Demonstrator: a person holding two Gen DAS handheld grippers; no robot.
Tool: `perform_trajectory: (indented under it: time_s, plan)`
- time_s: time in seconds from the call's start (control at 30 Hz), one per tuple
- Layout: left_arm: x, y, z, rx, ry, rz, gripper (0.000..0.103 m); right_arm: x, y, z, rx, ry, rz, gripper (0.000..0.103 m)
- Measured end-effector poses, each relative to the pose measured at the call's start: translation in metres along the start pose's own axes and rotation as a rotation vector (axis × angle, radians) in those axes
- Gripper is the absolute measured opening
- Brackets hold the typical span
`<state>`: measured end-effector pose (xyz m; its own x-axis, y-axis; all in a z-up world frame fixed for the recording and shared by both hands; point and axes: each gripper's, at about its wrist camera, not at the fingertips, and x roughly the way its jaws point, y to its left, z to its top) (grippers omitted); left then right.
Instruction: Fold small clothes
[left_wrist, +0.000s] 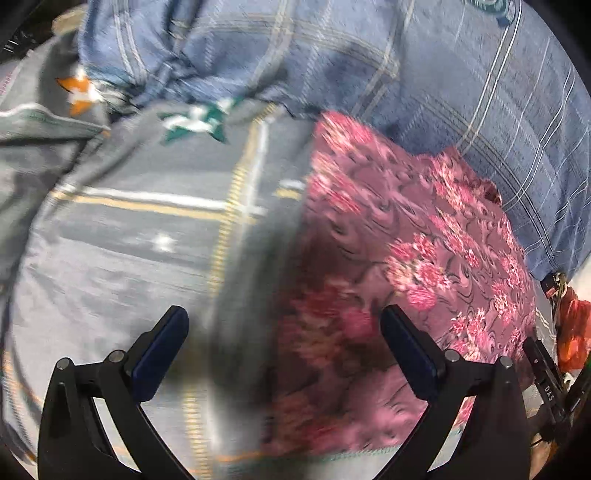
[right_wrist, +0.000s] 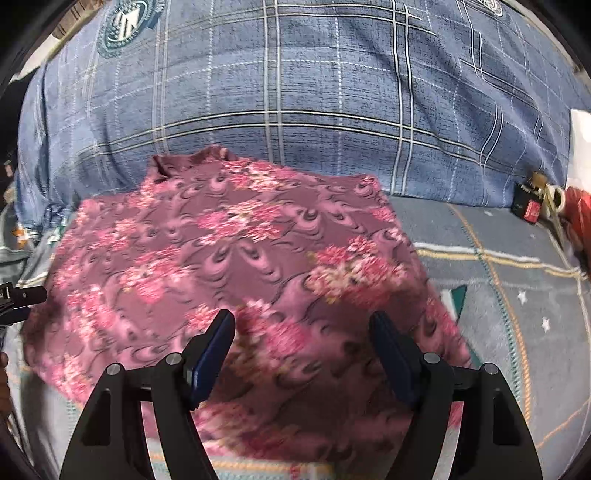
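Note:
A small pink floral garment (right_wrist: 240, 266) lies folded flat on a grey patterned bedsheet (right_wrist: 517, 314); it also shows in the left wrist view (left_wrist: 406, 258). My left gripper (left_wrist: 284, 321) is open and empty, hovering over the garment's left edge. My right gripper (right_wrist: 301, 325) is open and empty, just above the garment's near part. The other gripper's tip shows at the left edge of the right wrist view (right_wrist: 22, 295) and at the right edge of the left wrist view (left_wrist: 543, 369).
A big blue plaid pillow (right_wrist: 314, 92) lies right behind the garment. A rumpled grey sheet with star prints (left_wrist: 74, 110) lies at the left. A red and black object (right_wrist: 532, 206) and orange cloth (left_wrist: 572, 332) sit at the bed's right edge.

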<state>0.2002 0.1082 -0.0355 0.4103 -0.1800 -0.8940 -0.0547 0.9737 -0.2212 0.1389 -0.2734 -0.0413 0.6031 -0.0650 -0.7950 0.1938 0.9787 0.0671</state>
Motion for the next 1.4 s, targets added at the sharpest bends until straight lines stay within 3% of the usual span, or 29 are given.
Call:
perform_trajectory:
  time_s: [0.13,0.27,0.4,0.63,0.73,0.77,0.8,0.87,0.97,1.1,1.17,1.3,1.4]
  plan:
    - [-0.021,0.019,0.008,0.004,-0.036,0.03,0.103,-0.008,-0.003,0.001,0.042,-0.021,0.011,0.076]
    - [-0.021,0.018,0.02,0.036,-0.028,0.043,0.103,-0.005,-0.05,0.021,0.234,-0.031,0.051,0.076]
    - [-0.005,-0.009,0.035,0.08,0.002,0.032,0.103,0.011,-0.088,0.041,0.376,-0.025,0.114,0.077]
    - [0.029,-0.068,0.06,0.181,0.007,0.073,0.103,0.071,-0.096,0.075,0.379,0.027,0.147,0.074]
    - [0.038,-0.091,0.071,0.243,-0.018,0.113,0.103,0.09,-0.086,0.083,0.322,0.08,0.159,0.044]
    - [0.04,-0.097,0.074,0.261,-0.028,0.124,0.103,0.089,-0.084,0.085,0.3,0.067,0.147,0.022]
    - [0.043,-0.102,0.077,0.278,-0.037,0.133,0.103,0.087,-0.084,0.088,0.285,0.05,0.154,0.012]
    - [0.054,-0.11,0.083,0.299,-0.041,0.162,0.103,0.071,-0.092,0.091,0.286,-0.043,0.2,0.006]
    - [0.082,-0.109,0.087,0.291,0.013,0.221,0.103,0.066,-0.109,0.087,0.338,-0.097,0.23,0.005]
    - [0.091,-0.09,0.094,0.184,0.072,0.142,0.103,0.094,-0.107,0.074,0.302,0.055,0.199,0.007]
    - [0.079,-0.084,0.095,0.166,0.055,0.125,0.103,0.082,-0.112,0.073,0.337,0.015,0.178,0.017]
    - [0.049,-0.084,0.088,0.216,-0.018,0.063,0.103,0.05,-0.116,0.068,0.35,-0.104,0.281,0.017]
    - [0.049,-0.09,0.074,0.265,0.003,0.033,0.103,0.042,-0.105,0.054,0.293,-0.097,0.299,0.017]
